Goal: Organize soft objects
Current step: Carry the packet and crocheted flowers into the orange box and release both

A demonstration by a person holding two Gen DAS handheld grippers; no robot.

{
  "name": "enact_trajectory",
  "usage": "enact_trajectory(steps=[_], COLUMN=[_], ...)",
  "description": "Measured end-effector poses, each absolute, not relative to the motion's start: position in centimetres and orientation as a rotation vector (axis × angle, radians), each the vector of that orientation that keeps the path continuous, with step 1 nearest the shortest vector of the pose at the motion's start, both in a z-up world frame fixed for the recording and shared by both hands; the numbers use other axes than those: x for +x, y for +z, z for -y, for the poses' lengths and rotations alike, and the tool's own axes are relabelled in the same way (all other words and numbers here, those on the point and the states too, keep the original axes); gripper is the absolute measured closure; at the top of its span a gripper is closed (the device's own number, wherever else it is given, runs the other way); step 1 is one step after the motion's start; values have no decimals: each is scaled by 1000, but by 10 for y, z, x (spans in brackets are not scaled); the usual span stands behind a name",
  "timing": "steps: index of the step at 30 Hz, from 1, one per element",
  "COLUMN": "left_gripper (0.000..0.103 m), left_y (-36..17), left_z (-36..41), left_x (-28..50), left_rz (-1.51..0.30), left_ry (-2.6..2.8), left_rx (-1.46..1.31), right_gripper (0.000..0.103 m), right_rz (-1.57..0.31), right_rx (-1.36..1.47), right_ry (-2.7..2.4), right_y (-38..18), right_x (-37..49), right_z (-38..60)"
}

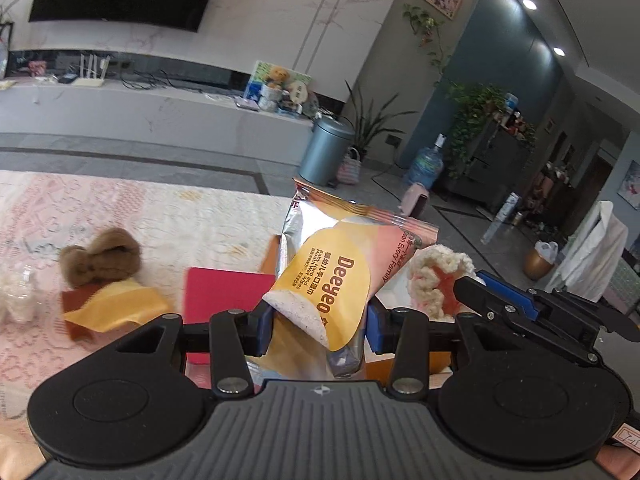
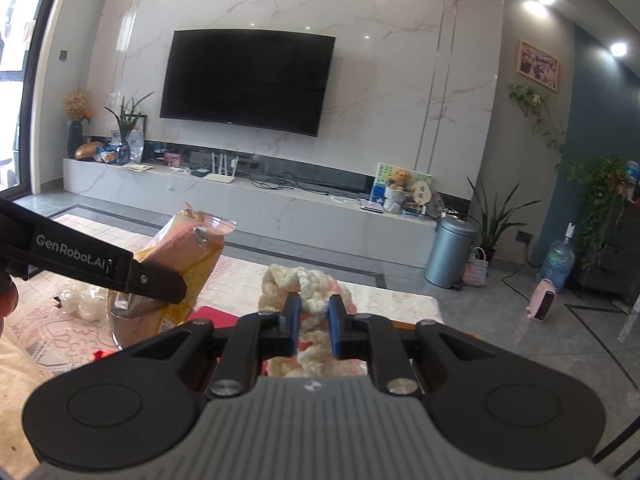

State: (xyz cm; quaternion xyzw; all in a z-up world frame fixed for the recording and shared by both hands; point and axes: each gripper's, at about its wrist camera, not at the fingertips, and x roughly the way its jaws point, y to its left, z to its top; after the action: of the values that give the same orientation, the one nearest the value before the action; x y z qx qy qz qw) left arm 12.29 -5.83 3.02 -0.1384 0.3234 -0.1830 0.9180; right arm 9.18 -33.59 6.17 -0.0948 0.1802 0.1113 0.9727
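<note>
Left gripper [image 1: 318, 326] fingers clamp the wipes pack [image 1: 332, 276]; right gripper [image 2: 314, 326] fingers pinch what looks like a knitted piece [image 2: 308, 280].

Setting: living room of a home.

Wall-mounted television [image 2: 247, 80] on a marble-look wall, with a long low media console [image 2: 256, 204] under it carrying a router, cables, a plush bear [image 2: 401, 178] and boxes. Potted and trailing plants [image 2: 500, 220], a framed picture [image 2: 538, 65], recessed ceiling lights. Grey tiled floor with a lidded bin [image 2: 450, 250], a water jug [image 2: 558, 262] and a small pink heater [image 2: 542, 304]. Lace-patterned cloth on the table [image 1: 120, 208].
</note>
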Motion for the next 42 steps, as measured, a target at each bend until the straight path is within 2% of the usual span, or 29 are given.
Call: enact_trajectory(steps=[22,42], left_gripper=[53,54], left_y=[-33,-101], left_z=[167,197], left_x=[233,258], left_rz=[-910,-1094], left_ry=[-522,-459], left_rx=[-274,-157], right_gripper=[90,87], right_rz=[-583,-854], right_rx=[-221,-159], right_ry=[106,121], right_y=[6,-75], right_x=[188,238], right_z=[417,434])
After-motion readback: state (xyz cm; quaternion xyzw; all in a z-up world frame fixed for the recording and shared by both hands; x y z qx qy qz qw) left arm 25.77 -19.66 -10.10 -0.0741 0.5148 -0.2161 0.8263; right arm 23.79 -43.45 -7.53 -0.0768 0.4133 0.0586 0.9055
